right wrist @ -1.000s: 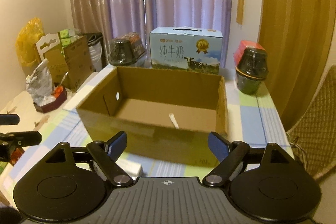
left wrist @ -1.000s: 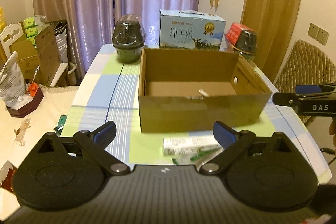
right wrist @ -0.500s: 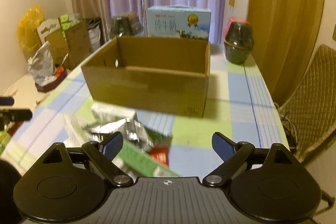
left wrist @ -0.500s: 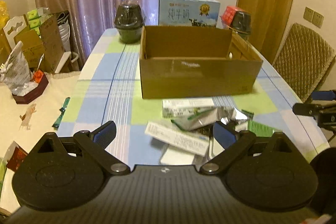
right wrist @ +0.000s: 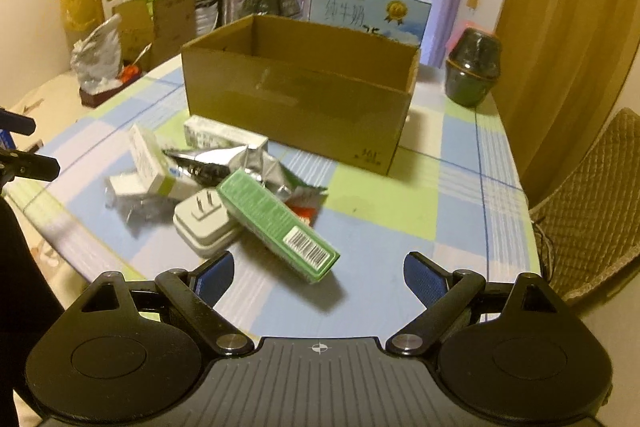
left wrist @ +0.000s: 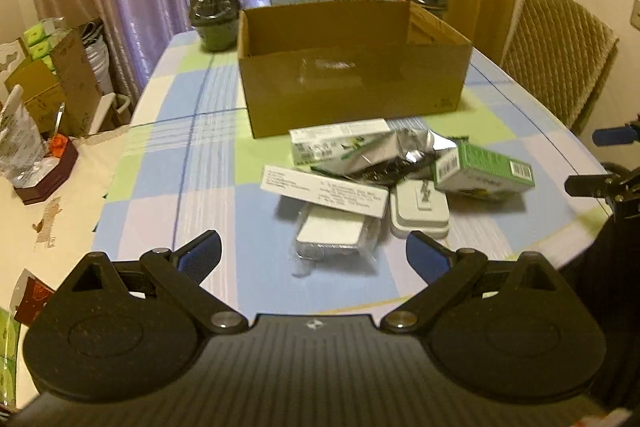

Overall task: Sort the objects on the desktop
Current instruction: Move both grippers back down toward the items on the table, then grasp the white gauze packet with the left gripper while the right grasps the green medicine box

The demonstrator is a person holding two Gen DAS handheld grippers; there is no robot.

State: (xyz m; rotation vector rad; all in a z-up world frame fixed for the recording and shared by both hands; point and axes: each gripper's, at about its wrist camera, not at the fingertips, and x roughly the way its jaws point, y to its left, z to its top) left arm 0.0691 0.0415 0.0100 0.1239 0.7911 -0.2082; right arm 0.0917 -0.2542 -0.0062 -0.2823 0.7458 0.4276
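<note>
Desk lot, unsorted, heaped on the checked tablecloth (left wrist: 208, 163) just ahead of both tools and short of the open cardboard box (left wrist: 352, 67), which stands beyond the heap. Left gripper (left wrist: 314, 253): jaws spread wide, empty, hovering above the near edge of the heap. Right gripper (right wrist: 318, 277): likewise wide and empty. Item, green carton with barcode (right wrist: 278, 223): nearest the right tool, straight ahead of its fingers, one end propped on the white plug adapter (right wrist: 204, 221); probably light and stiff, best pinched across its narrow sides at mid-length. Item, adapter: hard, smooth, likely the heaviest piece; grip its flat flanks, clear of the prongs. Item, long white carton (left wrist: 324, 191): ahead of the left tool, lying over a flat white pack in clear wrap (left wrist: 334, 235); the film looks slippery. Item, crumpled foil pouch (right wrist: 236, 159): soft, will collapse; take a thick fold.
</note>
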